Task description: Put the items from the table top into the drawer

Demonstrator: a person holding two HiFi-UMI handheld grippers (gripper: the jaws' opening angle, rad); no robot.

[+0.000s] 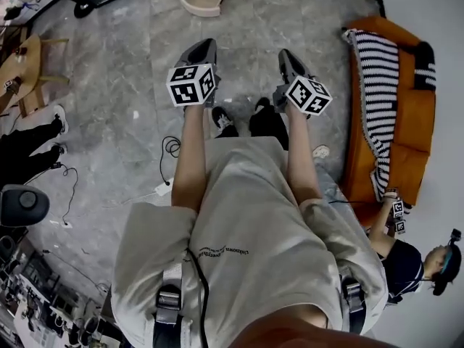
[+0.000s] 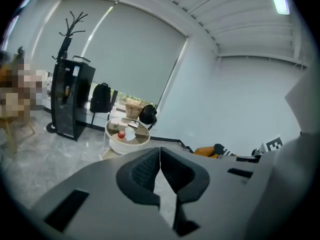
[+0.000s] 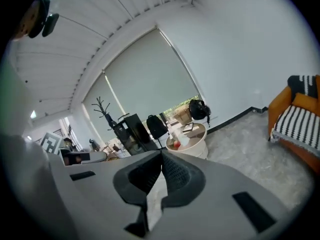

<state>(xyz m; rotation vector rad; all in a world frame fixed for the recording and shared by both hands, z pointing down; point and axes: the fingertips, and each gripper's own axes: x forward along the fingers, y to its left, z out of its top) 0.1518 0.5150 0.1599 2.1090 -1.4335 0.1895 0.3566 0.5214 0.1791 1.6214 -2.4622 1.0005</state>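
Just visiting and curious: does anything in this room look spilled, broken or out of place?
Nothing looks spilled or broken. The only untidy bits are a loose black cable coiled on the floor and a striped blanket draped unevenly over the orange sofa.

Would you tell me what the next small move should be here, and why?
Probably step forward toward the round table, carrying both grippers along. The left gripper and right gripper are both shut with nothing between the jaws. The table, with a red item and other things on top, stands well ahead, seemingly too far to reach from here.
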